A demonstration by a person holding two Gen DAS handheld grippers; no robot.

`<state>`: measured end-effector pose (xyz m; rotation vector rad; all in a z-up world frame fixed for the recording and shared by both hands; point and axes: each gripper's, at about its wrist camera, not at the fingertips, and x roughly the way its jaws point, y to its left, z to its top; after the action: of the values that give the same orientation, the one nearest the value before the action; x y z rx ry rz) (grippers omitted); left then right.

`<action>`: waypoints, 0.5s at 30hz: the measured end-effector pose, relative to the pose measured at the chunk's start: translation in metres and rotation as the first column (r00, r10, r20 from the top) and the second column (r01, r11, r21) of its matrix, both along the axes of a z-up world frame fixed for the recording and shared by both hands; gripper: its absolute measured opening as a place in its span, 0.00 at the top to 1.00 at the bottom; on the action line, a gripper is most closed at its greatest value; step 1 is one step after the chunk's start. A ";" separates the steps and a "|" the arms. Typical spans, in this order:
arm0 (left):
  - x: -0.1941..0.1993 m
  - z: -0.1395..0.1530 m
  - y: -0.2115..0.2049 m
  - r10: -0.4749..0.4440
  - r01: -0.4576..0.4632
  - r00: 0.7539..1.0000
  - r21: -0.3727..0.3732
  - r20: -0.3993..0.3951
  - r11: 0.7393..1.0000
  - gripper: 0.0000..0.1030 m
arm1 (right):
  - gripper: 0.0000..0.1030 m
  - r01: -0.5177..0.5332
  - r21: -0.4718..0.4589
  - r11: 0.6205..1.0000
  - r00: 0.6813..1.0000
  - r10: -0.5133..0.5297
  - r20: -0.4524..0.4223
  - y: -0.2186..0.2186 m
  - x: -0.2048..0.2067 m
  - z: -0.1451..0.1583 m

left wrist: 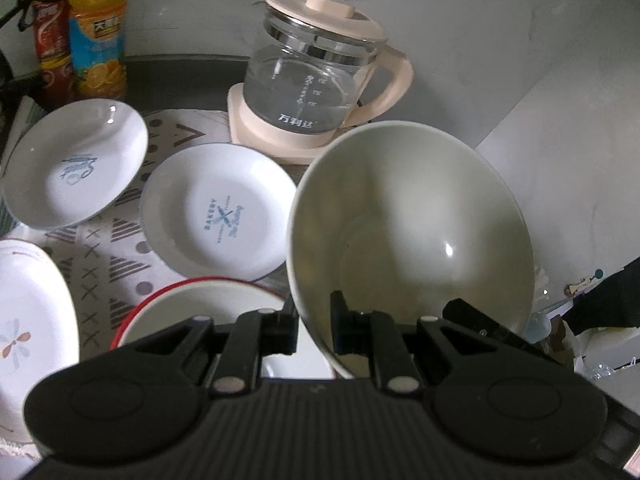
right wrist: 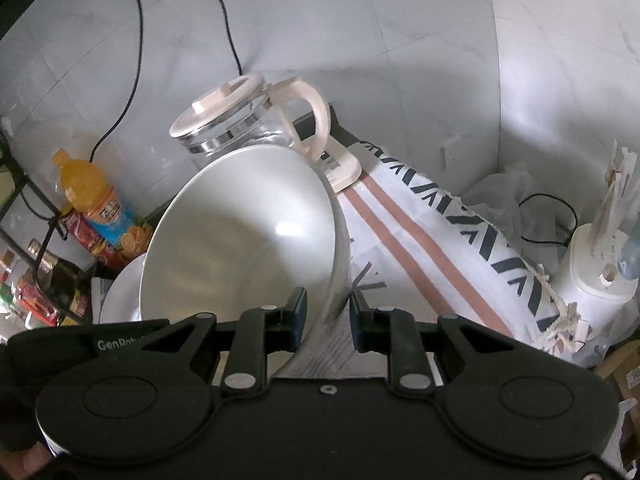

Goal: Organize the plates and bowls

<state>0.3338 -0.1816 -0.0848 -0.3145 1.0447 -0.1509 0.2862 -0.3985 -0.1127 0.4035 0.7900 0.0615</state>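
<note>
With my left gripper (left wrist: 314,326) and right gripper (right wrist: 328,316) jaws nipping opposite rims of the tilted bowl (left wrist: 408,236) above the table, it could slip onto the plates (left wrist: 218,210).

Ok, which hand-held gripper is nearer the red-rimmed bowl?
Left. The left hand-held gripper, gripping a pale bowl, hangs just above the red-rimmed bowl. The right hand-held gripper, gripping a white bowl, has it nowhere in view.
</note>
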 end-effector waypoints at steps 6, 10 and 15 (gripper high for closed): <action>-0.018 0.002 0.012 0.009 -0.009 1.000 -0.004 -0.006 1.000 0.87 | 0.78 -0.005 -0.007 1.000 1.000 0.005 -0.004 0.013 -0.018 0.000; -0.029 0.001 0.017 0.018 -0.018 1.000 -0.008 -0.007 1.000 0.87 | 0.78 -0.011 -0.009 1.000 1.000 0.011 -0.005 0.019 -0.030 0.000; -0.040 -0.003 0.025 0.028 -0.028 0.999 -0.013 -0.024 1.000 0.87 | 0.78 -0.023 -0.016 1.000 1.000 0.023 -0.013 0.028 -0.041 -0.003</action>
<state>0.2935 -0.1564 -0.0876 -0.3434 1.0623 -0.1289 0.2455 -0.3702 -0.1161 0.3795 0.8070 0.0742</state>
